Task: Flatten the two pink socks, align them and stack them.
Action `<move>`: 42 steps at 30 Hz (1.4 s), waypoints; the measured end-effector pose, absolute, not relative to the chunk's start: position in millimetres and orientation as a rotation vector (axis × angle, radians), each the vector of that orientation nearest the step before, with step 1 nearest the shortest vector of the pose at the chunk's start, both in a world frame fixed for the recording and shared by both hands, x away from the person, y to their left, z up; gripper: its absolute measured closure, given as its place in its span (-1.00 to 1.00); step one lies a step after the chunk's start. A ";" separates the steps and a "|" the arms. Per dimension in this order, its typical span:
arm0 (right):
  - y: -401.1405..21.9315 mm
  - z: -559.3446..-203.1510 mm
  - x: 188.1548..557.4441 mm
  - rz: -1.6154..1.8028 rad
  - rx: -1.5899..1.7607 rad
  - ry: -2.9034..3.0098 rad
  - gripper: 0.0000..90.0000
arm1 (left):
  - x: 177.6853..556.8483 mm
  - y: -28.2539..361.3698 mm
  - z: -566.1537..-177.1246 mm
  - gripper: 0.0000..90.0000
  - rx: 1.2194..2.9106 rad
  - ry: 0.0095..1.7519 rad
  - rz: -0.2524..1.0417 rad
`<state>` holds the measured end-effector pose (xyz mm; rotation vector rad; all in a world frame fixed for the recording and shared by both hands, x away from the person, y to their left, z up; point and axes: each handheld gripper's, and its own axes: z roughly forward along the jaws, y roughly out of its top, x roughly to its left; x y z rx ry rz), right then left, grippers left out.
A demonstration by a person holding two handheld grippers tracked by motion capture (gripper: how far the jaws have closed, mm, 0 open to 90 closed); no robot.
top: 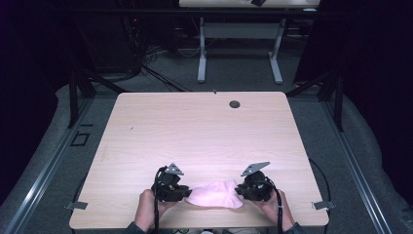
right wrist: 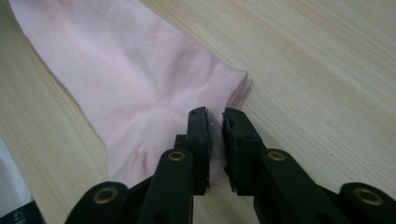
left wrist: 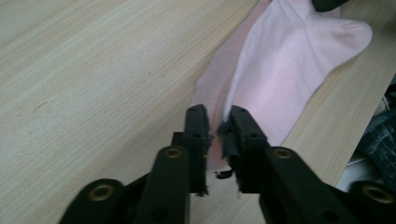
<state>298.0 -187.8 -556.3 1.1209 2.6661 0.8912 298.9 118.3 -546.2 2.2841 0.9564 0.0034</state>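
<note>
Fabric is what we are seeing first in the high view: a pink sock (top: 214, 193) is lying near the front edge of the wooden table (top: 195, 126), and the left gripper (top: 171, 187) and the right gripper (top: 253, 186) are holding it at its two ends. In the left gripper view, the jaws are closing on a thin fold of the sock (left wrist: 289, 60), with cloth pinched between them. In the right gripper view, the jaws are pressing on the sock's (right wrist: 126, 79) edge in the same way. We are judging that either bite is shallow, so a strong pull may let the cloth slip out, and the sock may slide off the near edge. We are finding no brand, label or writing to read.
</note>
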 end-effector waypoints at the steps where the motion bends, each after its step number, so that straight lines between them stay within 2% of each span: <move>1: -187.9 -556.8 298.1 0.897 1.122 2.663 0.82 | 299.3 118.5 -548.0 0.82 2.286 0.954 0.001; 4: -188.7 -557.4 299.2 0.914 1.124 2.655 0.84 | 300.1 118.4 -551.1 0.95 2.285 0.955 -0.001; 11: -189.3 -559.7 302.3 0.911 1.132 2.647 0.85 | 305.1 118.0 -561.0 0.95 2.286 0.994 0.012; 13: -189.8 -560.0 302.5 0.912 1.131 2.641 0.82 | 305.7 118.5 -560.6 0.85 2.285 1.001 0.024; 15: -190.2 -557.1 301.0 0.919 1.125 2.631 0.75 | 304.9 119.1 -557.3 0.53 2.273 1.027 0.068; 16: -190.7 -554.6 299.9 0.940 1.126 2.620 0.70 | 304.1 120.7 -553.7 0.43 2.257 1.021 0.080; 18: -192.3 -548.6 297.6 0.983 1.110 2.601 0.60 | 301.1 121.1 -547.6 0.34 2.241 1.012 0.102; 22: -189.4 -542.0 293.9 1.053 1.053 2.586 0.60 | 293.4 114.8 -537.3 0.43 2.213 0.936 0.118; 26: -180.6 -549.5 295.5 1.031 1.025 2.627 0.54 | 292.9 103.2 -540.7 0.38 2.228 0.870 0.089; 29: -176.8 -556.2 297.1 0.999 1.015 2.662 0.27 | 295.8 96.7 -550.1 0.20 2.263 0.868 0.075; 31: -175.8 -560.0 298.0 0.981 1.021 2.659 -0.03 | 297.8 95.2 -555.8 -0.04 2.283 0.883 0.102; 32: -176.3 -561.0 297.7 0.996 1.016 2.648 -0.24 | 298.0 95.6 -556.1 -0.24 2.290 0.883 0.126; 34: -178.9 -559.3 296.4 1.002 1.020 2.620 -0.54 | 297.9 99.7 -553.9 -0.50 2.293 0.890 0.177; 37: -187.7 -554.1 295.3 1.043 1.035 2.581 -0.73 | 296.6 113.0 -545.7 -0.68 2.245 0.918 0.239; 39: -194.9 -548.5 294.0 1.075 1.044 2.545 -0.94 | 295.7 126.1 -538.2 -0.77 2.214 0.939 0.286; 42: -208.1 -539.4 291.3 1.077 1.051 2.478 -1.00 | 296.0 149.0 -529.3 -0.97 2.169 1.000 0.356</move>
